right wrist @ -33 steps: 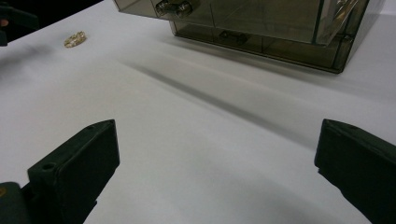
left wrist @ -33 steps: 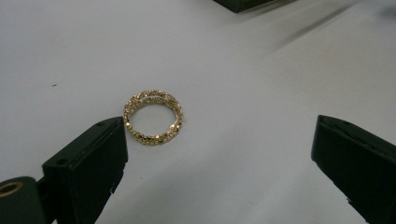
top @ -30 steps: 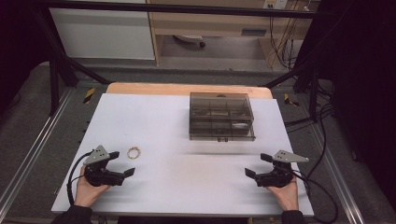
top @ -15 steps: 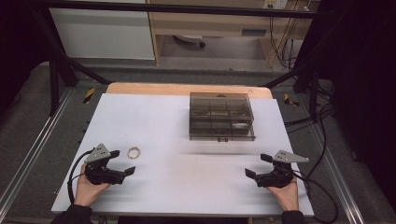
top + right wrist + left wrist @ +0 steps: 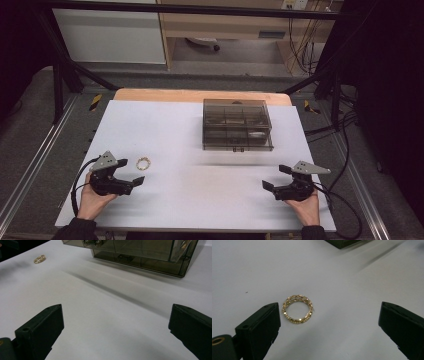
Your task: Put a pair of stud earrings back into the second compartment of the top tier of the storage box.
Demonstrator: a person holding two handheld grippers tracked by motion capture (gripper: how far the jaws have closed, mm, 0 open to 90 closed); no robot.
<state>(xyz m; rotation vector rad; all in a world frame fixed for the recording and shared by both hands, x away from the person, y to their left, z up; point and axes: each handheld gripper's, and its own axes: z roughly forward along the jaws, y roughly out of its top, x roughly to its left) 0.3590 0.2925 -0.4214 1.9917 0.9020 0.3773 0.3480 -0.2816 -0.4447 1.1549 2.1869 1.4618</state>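
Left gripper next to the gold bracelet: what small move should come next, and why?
Probably ease the left gripper forward until the gold bracelet sits midway between its jaws. They are wide open, the bracelet lies flat on the table close to one jaw, untouched, and nothing is held yet.

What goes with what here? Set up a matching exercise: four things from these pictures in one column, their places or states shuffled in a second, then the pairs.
Things:
1. gold bracelet
2. smoky plastic box
3. left tongs
4. right tongs

Places or states:
A. shut, at the far middle of the white table
B. open, at the near right, nothing between the jaws
C. coiled flat on the table, untouched
D. open, beside the bracelet

Pairs: 1-C, 2-A, 3-D, 4-B
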